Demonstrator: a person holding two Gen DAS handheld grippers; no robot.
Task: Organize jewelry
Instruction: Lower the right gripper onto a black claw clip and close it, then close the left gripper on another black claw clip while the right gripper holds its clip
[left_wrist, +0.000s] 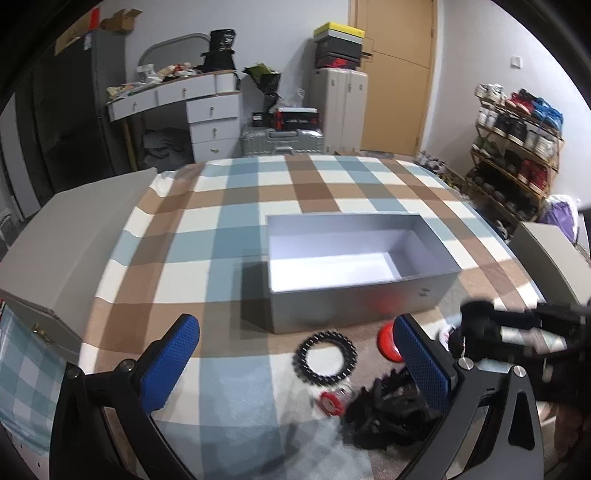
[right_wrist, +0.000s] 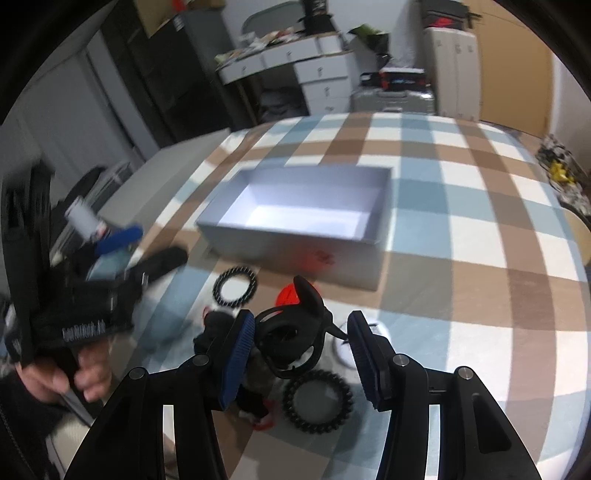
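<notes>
Right wrist view: right gripper (right_wrist: 299, 350) pinches a black hair claw (right_wrist: 291, 332), lifting stage; next carry to grey box (right_wrist: 295, 236)

Left wrist view: I look from low over the near-left edge of the checked worktop (left_wrist: 229, 206), angled down and forward, close to the grey box (left_wrist: 351, 299) and the black beaded ring (left_wrist: 326, 359). Right wrist view: I look from the near-right side, also tilted down, closer to the jewelry pile. Shared: the worktop (right_wrist: 461, 206), box (right_wrist: 295, 254), ring (right_wrist: 235, 286), white desk (left_wrist: 207, 99) (right_wrist: 314, 62). Each view catches the other hand-held gripper at its edge.
</notes>
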